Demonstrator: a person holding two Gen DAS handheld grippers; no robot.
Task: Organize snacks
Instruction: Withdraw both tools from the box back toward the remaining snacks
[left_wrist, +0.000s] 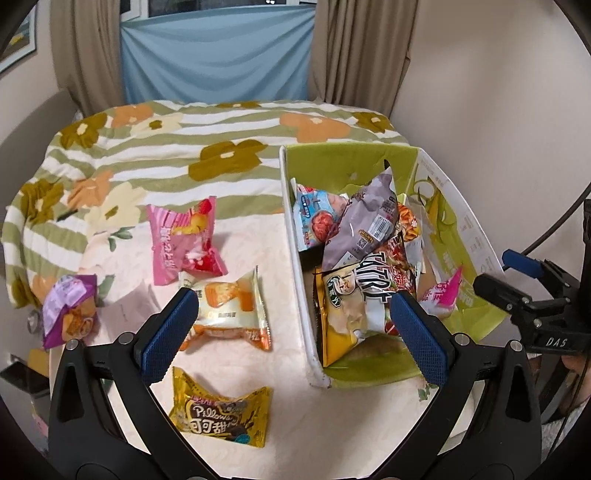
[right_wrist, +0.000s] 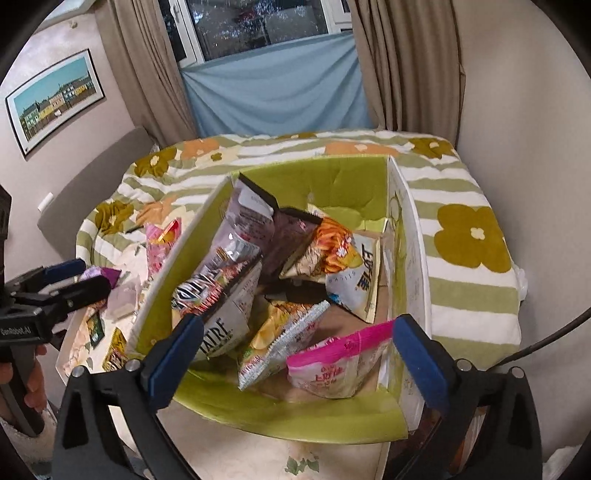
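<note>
While my left gripper (left_wrist: 293, 325) hovers wide open and empty, four packets lie lower left on the desk (left_wrist: 280, 406). My right gripper (right_wrist: 297, 349), jaws equally wide, holds nothing above the box (right_wrist: 295, 417).

Glossy foil snack packets (left_wrist: 225, 310); cardboard box (left_wrist: 295, 229); matt cloth blanket (left_wrist: 229, 147).

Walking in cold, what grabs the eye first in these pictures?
The green box, crammed with snack bags, sits on the right of the table. Left of it, four packets lie loose, among them a pink packet and a gold packet. Both the left gripper and the right gripper hover open and empty.
</note>
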